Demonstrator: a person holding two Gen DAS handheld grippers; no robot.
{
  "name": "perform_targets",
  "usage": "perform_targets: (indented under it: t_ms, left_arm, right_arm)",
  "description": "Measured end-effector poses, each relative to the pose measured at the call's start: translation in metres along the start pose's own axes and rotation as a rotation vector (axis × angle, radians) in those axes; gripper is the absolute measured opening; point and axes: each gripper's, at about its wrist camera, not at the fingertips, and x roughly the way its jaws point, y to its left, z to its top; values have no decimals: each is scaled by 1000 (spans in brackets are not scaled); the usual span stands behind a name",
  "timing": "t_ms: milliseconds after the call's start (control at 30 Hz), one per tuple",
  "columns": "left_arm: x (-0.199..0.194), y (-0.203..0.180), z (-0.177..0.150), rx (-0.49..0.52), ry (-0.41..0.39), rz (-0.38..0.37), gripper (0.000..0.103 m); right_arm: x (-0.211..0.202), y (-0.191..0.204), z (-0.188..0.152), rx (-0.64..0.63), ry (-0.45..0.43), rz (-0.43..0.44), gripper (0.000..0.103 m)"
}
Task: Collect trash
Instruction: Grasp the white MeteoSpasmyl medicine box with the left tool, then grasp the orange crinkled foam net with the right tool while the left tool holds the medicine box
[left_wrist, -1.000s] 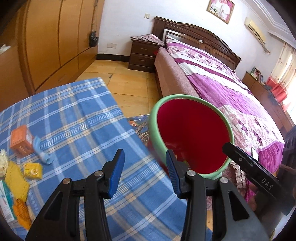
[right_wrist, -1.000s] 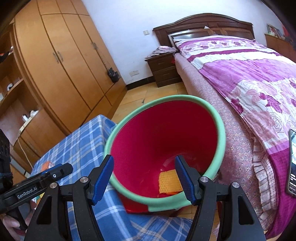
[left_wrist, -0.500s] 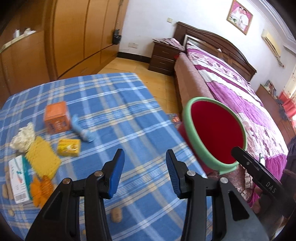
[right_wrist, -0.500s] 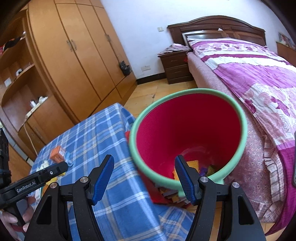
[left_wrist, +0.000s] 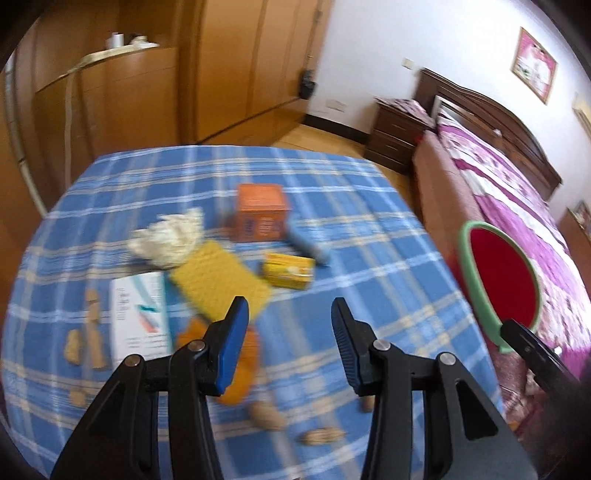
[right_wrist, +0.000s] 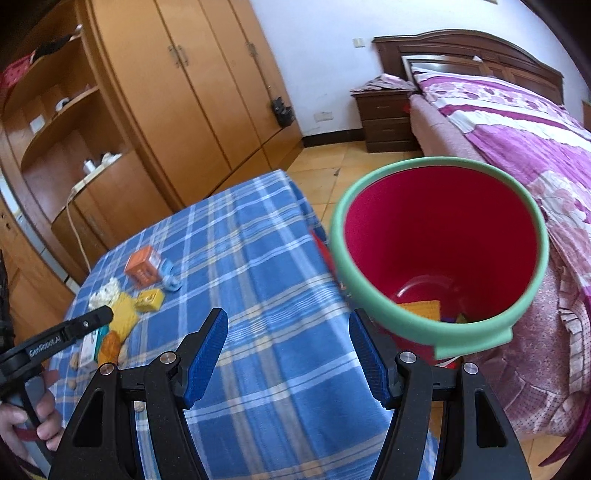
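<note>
Trash lies on the blue plaid table (left_wrist: 351, 258): an orange box (left_wrist: 262, 212), a white crumpled tissue (left_wrist: 168, 236), a yellow textured pad (left_wrist: 218, 282), a small yellow box (left_wrist: 290, 271), a blue tube (left_wrist: 306, 242), a white-and-teal carton (left_wrist: 138, 317), an orange scrap (left_wrist: 236, 369) and several peanuts (left_wrist: 269, 415). My left gripper (left_wrist: 289, 314) hovers open and empty just short of the yellow pad. My right gripper (right_wrist: 289, 323) is open and empty above the table's near corner, left of the red bin with a green rim (right_wrist: 406, 325). A yellow piece (right_wrist: 421, 308) lies inside the bin.
The bin stands off the table's right edge, against a bed with a purple cover (right_wrist: 517, 140). Wooden wardrobes (right_wrist: 207, 92) and shelves line the far side. A dark nightstand (right_wrist: 388, 118) sits by the headboard. A hand (right_wrist: 40, 410) holds the left gripper's handle.
The left gripper swung left from the bin to above the trash pile. The right gripper also shifted left, so the bin now sits to its right. Both jaws kept their width.
</note>
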Motion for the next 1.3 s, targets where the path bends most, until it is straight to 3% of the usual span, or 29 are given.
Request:
perform_targets:
  t_ms: [233, 433, 567, 933, 1300]
  left_arm:
    - [-1, 50, -3, -87, -11, 94, 47]
    - [11, 85, -12, -160, 29, 173, 47]
    - [15, 89, -15, -141, 26, 228, 51]
    - [32, 96, -22, -154, 66, 214, 52]
    - [15, 93, -21, -142, -7, 173, 50]
  right_arm:
    - [9, 22, -10, -62, 43, 3, 70]
    - [18, 36, -16, -99, 79, 10, 70]
    - [23, 41, -18, -112, 96, 14, 70]
    - [29, 53, -25, -152, 128, 37, 70]
    - [36, 73, -34, -188, 169, 113, 69]
